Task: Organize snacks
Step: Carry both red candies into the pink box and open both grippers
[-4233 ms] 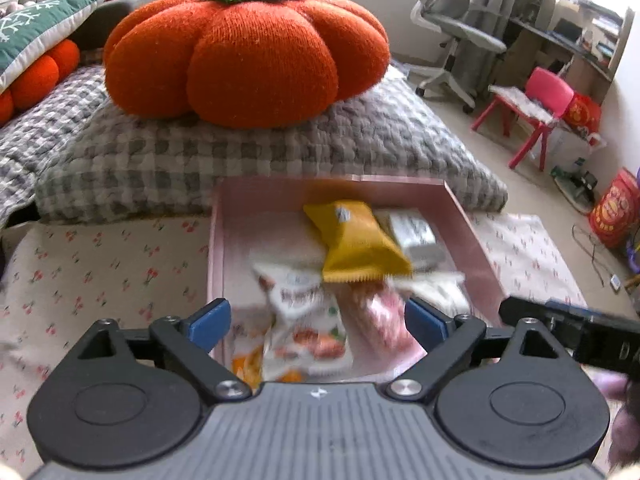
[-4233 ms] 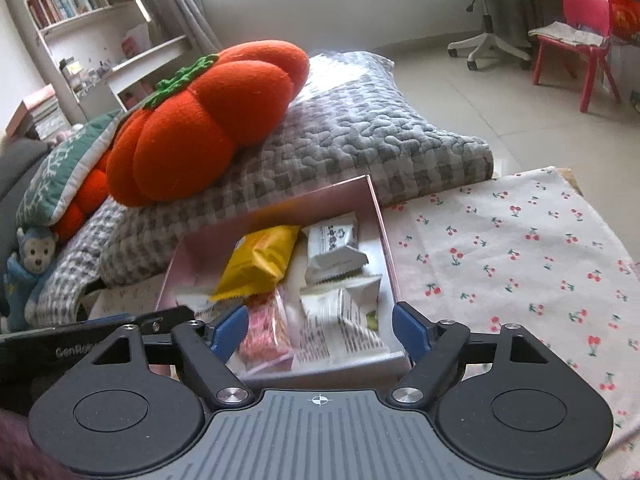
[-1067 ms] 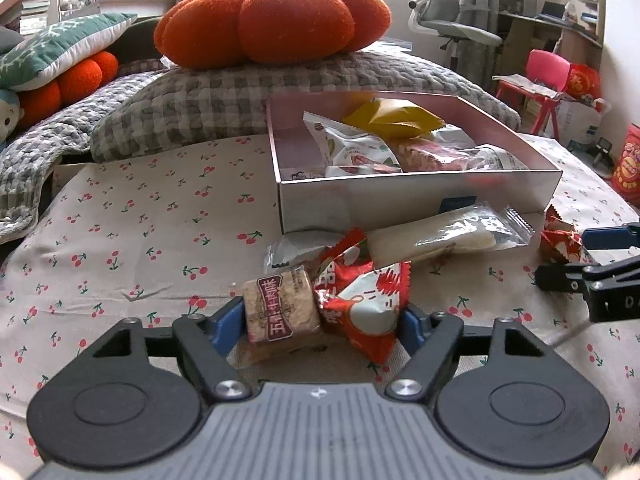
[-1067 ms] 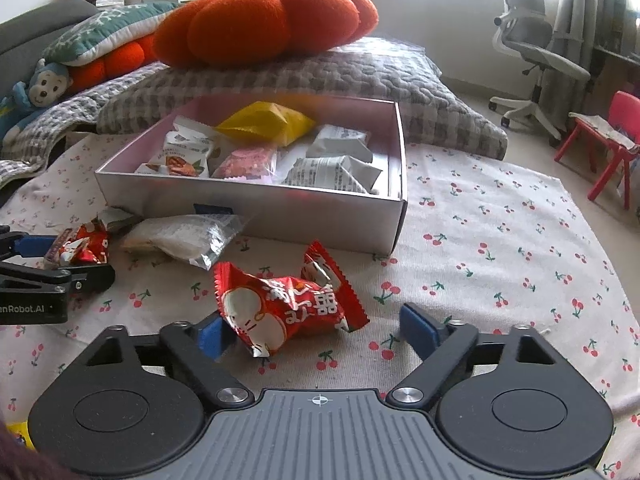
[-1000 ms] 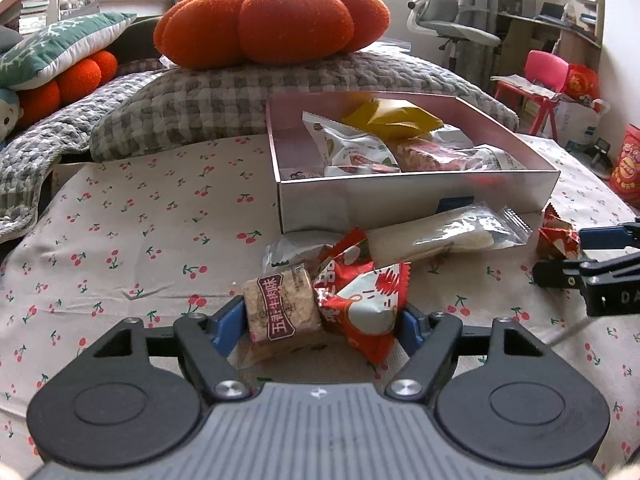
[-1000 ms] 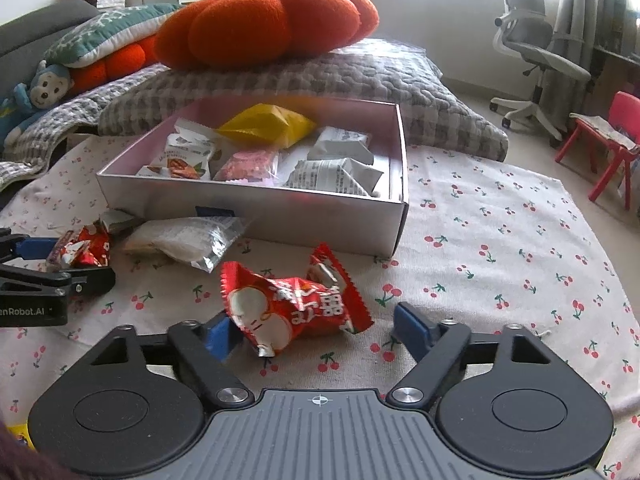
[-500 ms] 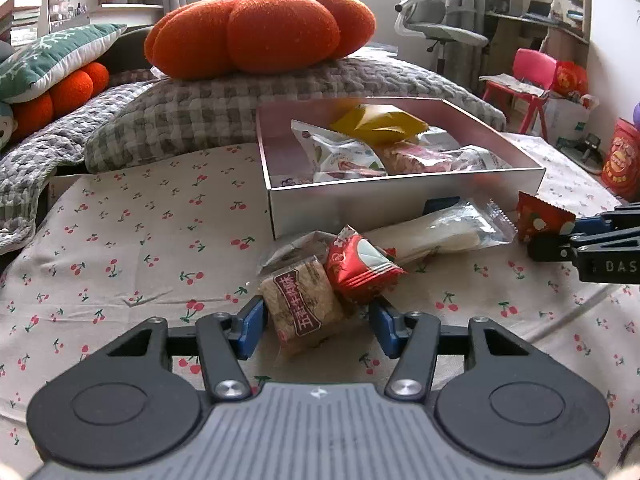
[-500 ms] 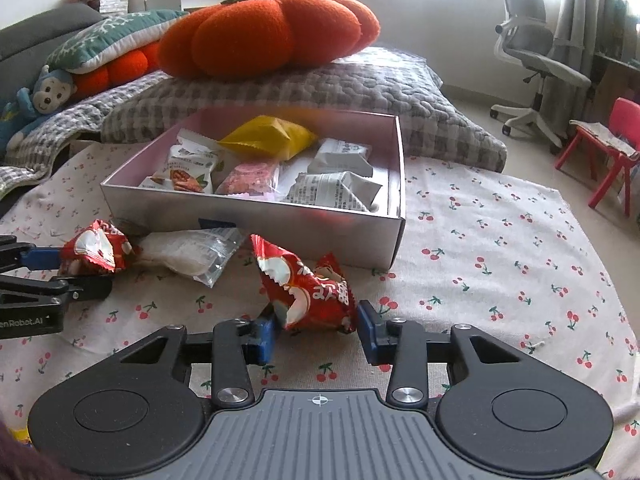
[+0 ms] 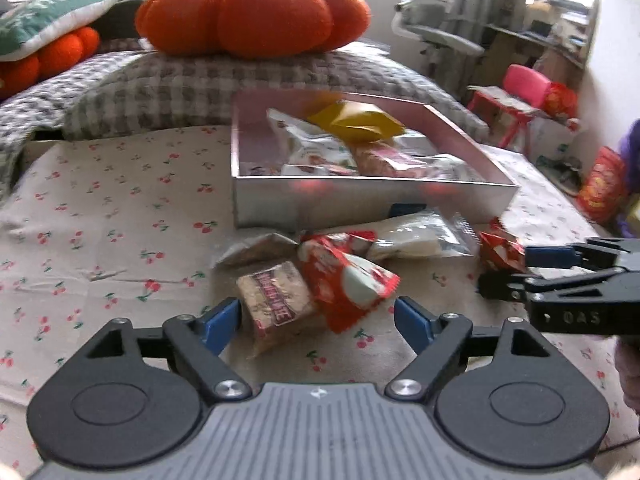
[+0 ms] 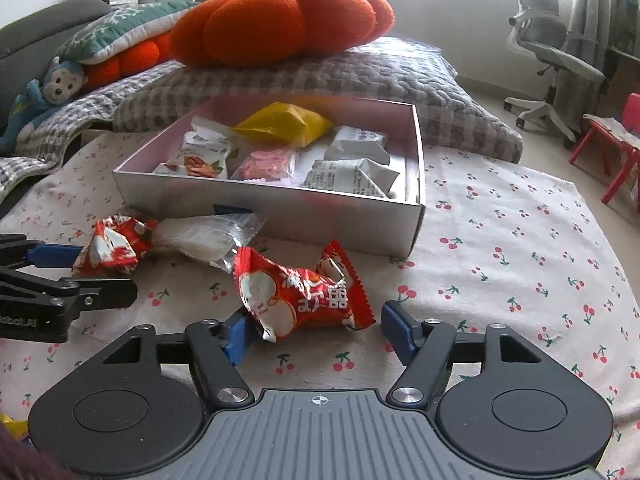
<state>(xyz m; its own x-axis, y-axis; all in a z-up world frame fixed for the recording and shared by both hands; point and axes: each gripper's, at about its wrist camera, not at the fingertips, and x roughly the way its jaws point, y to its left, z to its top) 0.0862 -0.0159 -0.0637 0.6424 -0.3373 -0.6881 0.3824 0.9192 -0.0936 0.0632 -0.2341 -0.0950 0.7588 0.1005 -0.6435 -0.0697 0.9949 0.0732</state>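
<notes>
A pink-lined box (image 9: 360, 200) (image 10: 280, 208) holds several snack packets. In front of it on the cherry-print cloth lie loose snacks. My left gripper (image 9: 318, 322) is open around a brown biscuit bar (image 9: 274, 306) and a red packet (image 9: 344, 280); both lie on the cloth. My right gripper (image 10: 316, 334) is open around another red packet (image 10: 298, 296), which lies on the cloth. A clear white packet (image 10: 204, 236) (image 9: 416, 232) lies against the box front. The right gripper shows at the right of the left wrist view (image 9: 504, 268).
An orange pumpkin cushion (image 10: 280, 20) sits on a grey checked pillow (image 10: 320, 76) behind the box. A silver wrapper (image 9: 252, 248) lies left of the red packet. An office chair (image 10: 552, 60) and a red child's chair (image 9: 516, 96) stand on the floor to the right.
Half a second ago both grippers had closed in on their packets; now both have opened wide again and the packets lie back on the cloth.
</notes>
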